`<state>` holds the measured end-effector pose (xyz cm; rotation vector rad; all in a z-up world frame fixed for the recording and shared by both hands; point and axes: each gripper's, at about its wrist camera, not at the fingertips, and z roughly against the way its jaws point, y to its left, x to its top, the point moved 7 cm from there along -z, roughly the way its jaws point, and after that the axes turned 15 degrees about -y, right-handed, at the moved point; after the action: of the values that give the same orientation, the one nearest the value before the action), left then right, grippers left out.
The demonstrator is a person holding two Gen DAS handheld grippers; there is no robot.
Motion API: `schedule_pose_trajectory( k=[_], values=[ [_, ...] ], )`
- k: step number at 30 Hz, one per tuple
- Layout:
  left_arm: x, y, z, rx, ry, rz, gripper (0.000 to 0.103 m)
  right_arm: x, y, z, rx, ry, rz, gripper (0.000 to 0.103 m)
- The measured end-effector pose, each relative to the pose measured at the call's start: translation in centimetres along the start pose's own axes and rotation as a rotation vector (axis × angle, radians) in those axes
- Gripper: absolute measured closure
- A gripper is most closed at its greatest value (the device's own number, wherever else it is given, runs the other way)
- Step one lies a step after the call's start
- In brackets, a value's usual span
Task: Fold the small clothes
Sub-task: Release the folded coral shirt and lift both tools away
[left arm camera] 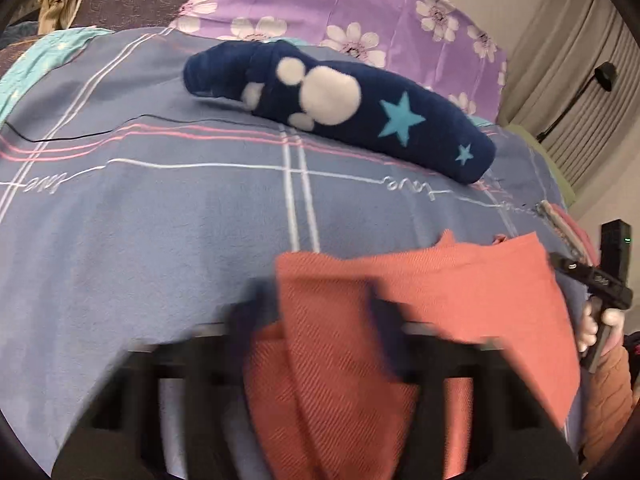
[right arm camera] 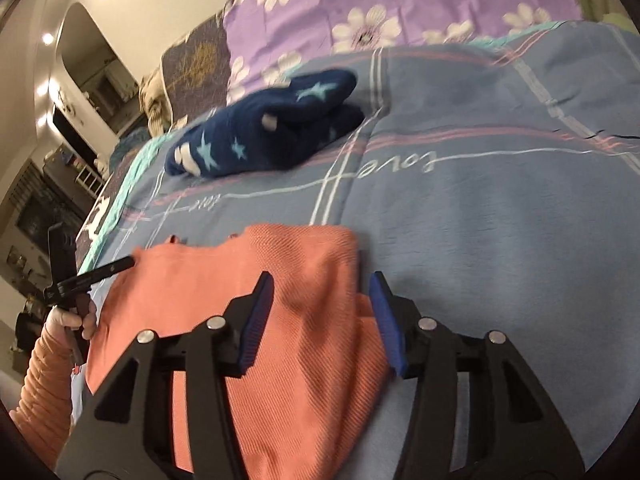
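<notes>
Low over the bed, the left hand-held gripper [left arm camera: 316, 320] comes in blurred, its dark fingers [left arm camera: 256, 312] either side of a raised fold of the salmon-pink garment [left arm camera: 460, 304]; whether they pinch it I cannot tell through the smear. The right hand-held gripper [right arm camera: 320, 316] is level and spread wide, blue pads [right arm camera: 256, 320] apart, one pad over the cloth, the other just off its right edge above the blue checked bedsheet [right arm camera: 500, 260]. In the right wrist view, a hand [right arm camera: 72, 320] in an orange ribbed sleeve grips a black handle at the garment's far left side. The garment lies flat near the camera, twill-ribbed, its top edge uneven. Beyond it a wide band of sheet is bare up to a fuzzy navy piece with stars and white dots [left arm camera: 340, 108], rolled long, well apart. Behind that, a purple flowered cover [left arm camera: 360, 8].
</notes>
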<state>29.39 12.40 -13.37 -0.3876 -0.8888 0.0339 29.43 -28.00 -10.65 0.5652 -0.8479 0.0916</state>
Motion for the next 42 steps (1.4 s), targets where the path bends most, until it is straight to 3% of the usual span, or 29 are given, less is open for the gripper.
schedule_pose_trajectory(
  k=[1, 5, 8, 10, 13, 16, 17, 21, 26, 28, 29, 30, 33, 35, 37, 39, 42],
  values=[
    [0.2, -0.3, 0.1, -0.025, -0.004, 0.011, 0.100, 0.1, 0.4, -0.1, 0.024, -0.001, 0.002, 0.099],
    [2.1, -2.1, 4.0, -0.084, -0.140, -0.029, 0.100, 2.2, 1.5, 4.0, 0.057, -0.163, 0.022, 0.099],
    [3.4, -3.2, 5.7, -0.100, -0.201, -0.091, 0.100, 2.8, 0.5, 5.5, 0.008, -0.202, -0.002, 0.099],
    [3.0, -3.0, 3.9, -0.062, -0.154, -0.114, 0.100, 2.1, -1.0, 4.1, -0.084, -0.151, 0.008, 0.091],
    [1.1, -1.6, 1.1, 0.036, -0.051, -0.144, 0.096, -0.1, -2.8, 2.4, -0.110, -0.063, -0.079, 0.082],
    [-0.4, -0.3, 2.4, 0.098, -0.047, -0.145, 0.071, -1.4, -2.8, 4.2, -0.102, -0.085, -0.083, 0.081],
    [-0.6, -0.1, 3.3, 0.099, -0.057, -0.141, 0.064, -1.8, -2.8, 5.2, -0.105, -0.087, -0.064, 0.081],
    [-2.9, -0.8, 9.9, 0.023, -0.103, -0.108, 0.060, -4.0, -1.5, 9.0, -0.104, -0.097, 0.021, 0.074],
    [-10.2, -3.2, 15.2, -0.046, -0.010, -0.123, 0.060, -7.8, 0.4, 12.8, -0.043, -0.098, 0.021, 0.068],
    [-12.7, -3.5, 16.1, -0.025, 0.028, -0.148, 0.062, -9.3, 1.0, 13.6, -0.037, -0.089, 0.033, 0.063],
    [-13.9, -3.5, 16.2, -0.004, 0.055, -0.169, 0.078, -9.8, 1.3, 13.9, -0.036, -0.086, 0.037, 0.062],
    [-15.1, -3.3, 16.4, 0.027, 0.068, -0.205, 0.086, -10.5, 1.4, 14.1, -0.037, -0.081, 0.041, 0.061],
    [-15.1, -2.5, 17.7, 0.069, 0.069, -0.183, 0.089, -11.5, 1.3, 14.2, -0.040, -0.074, 0.018, 0.061],
    [-15.2, -1.4, 18.1, 0.207, 0.085, -0.258, 0.102, -12.1, 0.7, 14.3, -0.047, -0.069, -0.012, 0.061],
    [-14.9, -1.0, 18.6, 0.289, 0.075, -0.309, 0.102, -12.2, 0.2, 14.8, -0.053, -0.081, -0.032, 0.060],
    [-13.8, -2.1, 19.1, 0.283, 0.035, -0.315, 0.102, -11.9, -0.2, 15.5, -0.062, -0.101, -0.042, 0.060],
    [-11.5, -7.8, 19.5, 0.152, -0.070, -0.337, 0.098, -11.5, -0.8, 16.4, -0.092, -0.108, -0.041, 0.064]
  ],
)
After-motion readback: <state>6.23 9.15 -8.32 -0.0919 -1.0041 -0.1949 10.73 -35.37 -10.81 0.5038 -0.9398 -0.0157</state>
